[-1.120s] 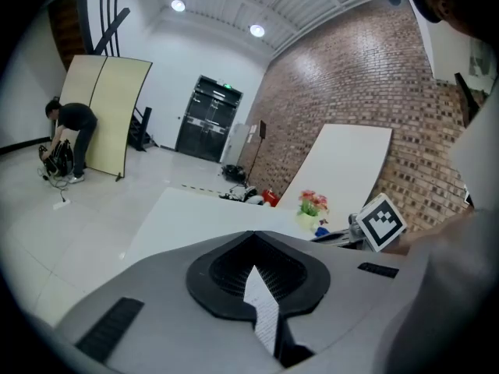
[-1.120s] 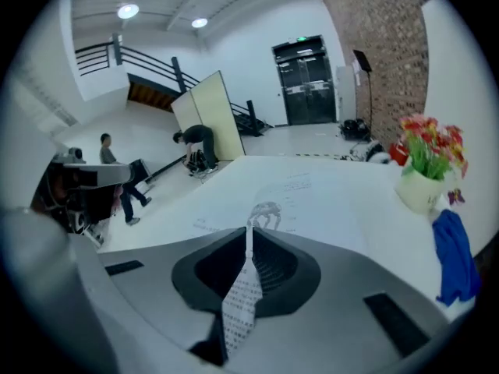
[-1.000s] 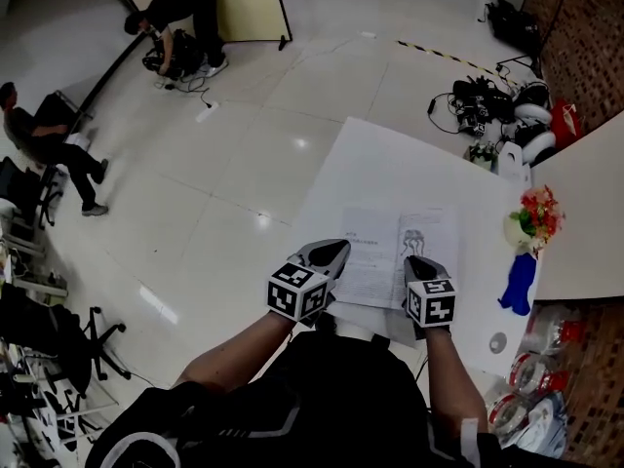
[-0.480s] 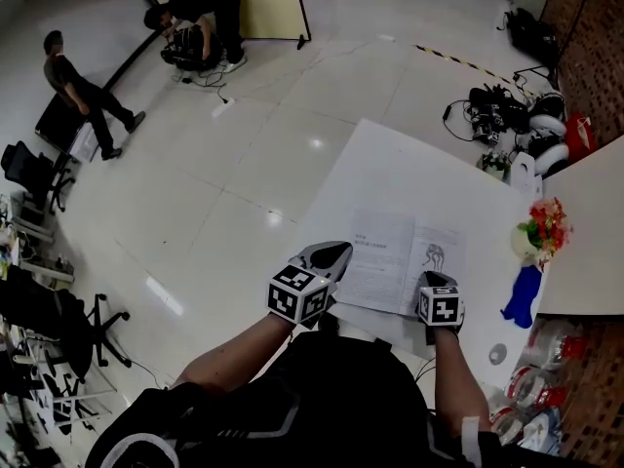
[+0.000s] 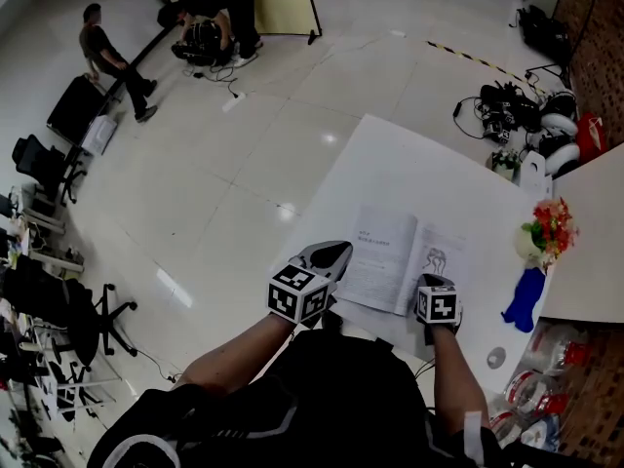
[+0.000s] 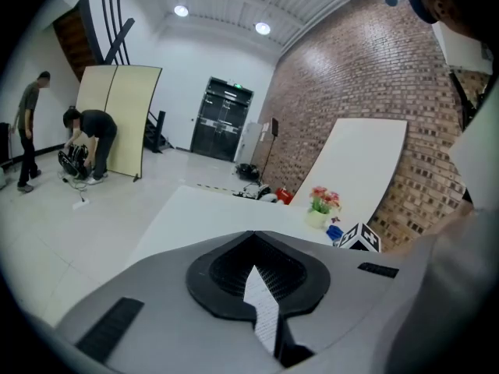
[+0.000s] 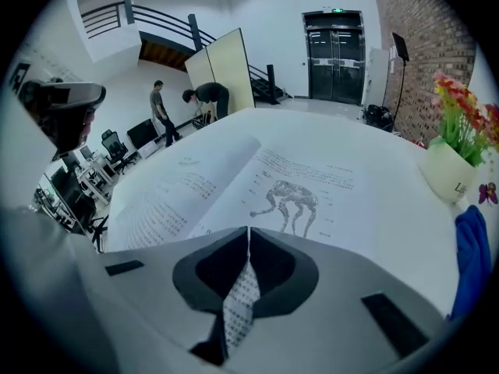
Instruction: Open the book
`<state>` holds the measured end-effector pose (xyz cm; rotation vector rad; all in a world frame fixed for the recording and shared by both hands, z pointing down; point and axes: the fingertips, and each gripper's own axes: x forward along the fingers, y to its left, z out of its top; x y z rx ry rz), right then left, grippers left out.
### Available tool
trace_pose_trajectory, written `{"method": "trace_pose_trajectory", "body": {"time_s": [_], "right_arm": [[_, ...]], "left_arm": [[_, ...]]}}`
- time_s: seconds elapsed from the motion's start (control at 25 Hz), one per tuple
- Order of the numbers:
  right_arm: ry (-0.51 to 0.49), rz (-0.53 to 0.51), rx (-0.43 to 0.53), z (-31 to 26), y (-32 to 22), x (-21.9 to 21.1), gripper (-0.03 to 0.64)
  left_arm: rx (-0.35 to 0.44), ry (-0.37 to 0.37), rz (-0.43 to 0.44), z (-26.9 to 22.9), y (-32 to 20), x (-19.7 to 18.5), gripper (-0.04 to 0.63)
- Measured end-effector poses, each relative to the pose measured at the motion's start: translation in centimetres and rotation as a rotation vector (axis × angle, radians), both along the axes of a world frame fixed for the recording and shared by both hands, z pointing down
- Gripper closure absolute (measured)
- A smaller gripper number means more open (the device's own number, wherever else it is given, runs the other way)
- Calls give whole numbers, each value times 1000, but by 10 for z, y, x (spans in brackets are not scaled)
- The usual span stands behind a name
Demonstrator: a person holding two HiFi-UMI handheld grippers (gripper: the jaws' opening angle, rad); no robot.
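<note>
The book (image 5: 402,256) lies open and flat on the white table (image 5: 390,159). In the right gripper view the book (image 7: 234,181) shows a text page on the left and a drawing of a four-legged figure on the right. My right gripper (image 5: 432,283) sits at the book's near right corner, and its jaws (image 7: 248,229) are shut with nothing between them. My left gripper (image 5: 330,253) hovers by the book's near left edge. It is also shut and empty (image 6: 251,234), and it points across the bare table, so the book is hidden in the left gripper view.
A vase of flowers (image 5: 544,230) and a blue object (image 5: 521,298) stand at the table's right side, against a white panel (image 5: 585,222). Cables and gear (image 5: 507,105) lie on the floor beyond. Two people (image 5: 210,13) are far off at the back left, and office chairs (image 5: 58,310) stand at the left.
My right gripper has drawn back from the right page toward the table's near edge. The left gripper has stayed put. A person in the background has walked further away.
</note>
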<state>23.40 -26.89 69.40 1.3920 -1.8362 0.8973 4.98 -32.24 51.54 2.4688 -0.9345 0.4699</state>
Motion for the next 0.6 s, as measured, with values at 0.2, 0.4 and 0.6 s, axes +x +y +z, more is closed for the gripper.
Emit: {"method": "trace_pose_trajectory", "body": {"time_s": [0.2, 0.4, 0.6], "right_arm": [[-21, -1, 48, 0, 1, 2, 614], [-85, 28, 76, -9, 4, 2, 614], [-154, 44, 184, -33, 3, 7, 612]], "left_arm": [[7, -3, -18, -1, 9, 10, 600], [0, 4, -48, -10, 24, 12, 600], [0, 30, -119, -23, 41, 15, 600]]}}
